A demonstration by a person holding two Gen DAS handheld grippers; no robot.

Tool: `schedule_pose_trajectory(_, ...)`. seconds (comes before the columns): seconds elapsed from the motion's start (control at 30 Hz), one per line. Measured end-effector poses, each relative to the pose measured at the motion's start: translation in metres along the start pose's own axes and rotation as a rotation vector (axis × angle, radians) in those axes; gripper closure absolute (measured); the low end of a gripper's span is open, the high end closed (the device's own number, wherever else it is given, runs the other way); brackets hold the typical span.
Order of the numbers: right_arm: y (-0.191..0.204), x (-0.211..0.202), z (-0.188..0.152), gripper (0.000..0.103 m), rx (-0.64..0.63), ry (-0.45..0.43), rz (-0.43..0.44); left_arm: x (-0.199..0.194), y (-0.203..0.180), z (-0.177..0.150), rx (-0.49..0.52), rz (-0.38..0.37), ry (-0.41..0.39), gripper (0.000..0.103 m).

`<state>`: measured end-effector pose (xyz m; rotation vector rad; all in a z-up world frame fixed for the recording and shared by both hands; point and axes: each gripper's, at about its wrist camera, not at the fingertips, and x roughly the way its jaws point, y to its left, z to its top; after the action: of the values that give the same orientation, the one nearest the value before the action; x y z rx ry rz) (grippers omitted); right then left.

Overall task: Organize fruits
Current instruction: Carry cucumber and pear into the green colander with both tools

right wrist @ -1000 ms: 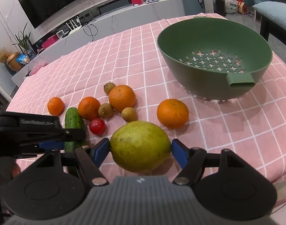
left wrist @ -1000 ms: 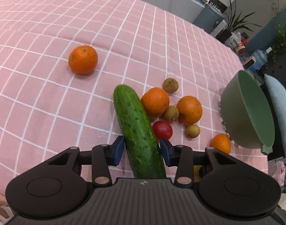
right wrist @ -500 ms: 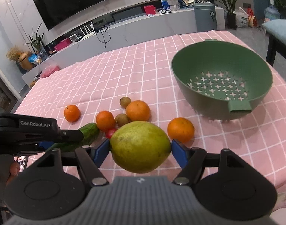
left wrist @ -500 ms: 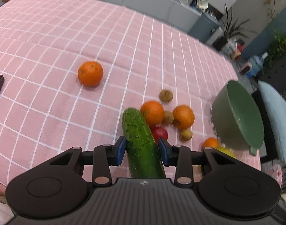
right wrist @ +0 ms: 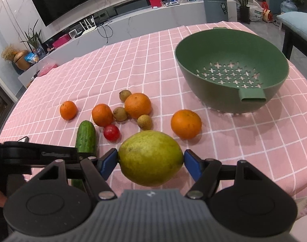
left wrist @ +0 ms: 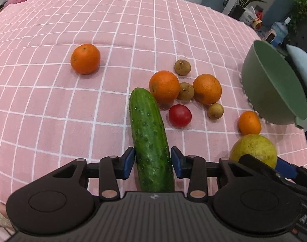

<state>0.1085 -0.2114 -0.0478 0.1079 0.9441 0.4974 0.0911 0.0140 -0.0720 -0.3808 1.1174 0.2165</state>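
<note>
Loosening a little, the left gripper (left wrist: 152,160) has its pads flanking the cucumber (left wrist: 149,139), back near the table's front edge. The right gripper (right wrist: 151,162) clamps the pear (right wrist: 151,158), colander (right wrist: 232,58) next.

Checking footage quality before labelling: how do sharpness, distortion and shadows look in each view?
Left wrist view: sharp, grid lines of the tablecloth bow strongly, soft shadow beside the cucumber. Right wrist view: sharp too, edges curve, colander evenly lit, faint shadow under the pear.
</note>
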Motion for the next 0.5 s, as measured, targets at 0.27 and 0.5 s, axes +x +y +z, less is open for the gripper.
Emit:
schedule_pose_trajectory(0.27,-0.002,-0.003,0.001,0.034,0.01,-0.009,0.021,-0.008,0.008,-0.001,-0.055,-0.032,-0.025,0.061)
schedule_pose_trajectory(0.5,0.003,-0.022,0.017,0.034,-0.049,-0.046,0.053,-0.044,0.002,0.015,-0.04,-0.109,-0.1,0.061)
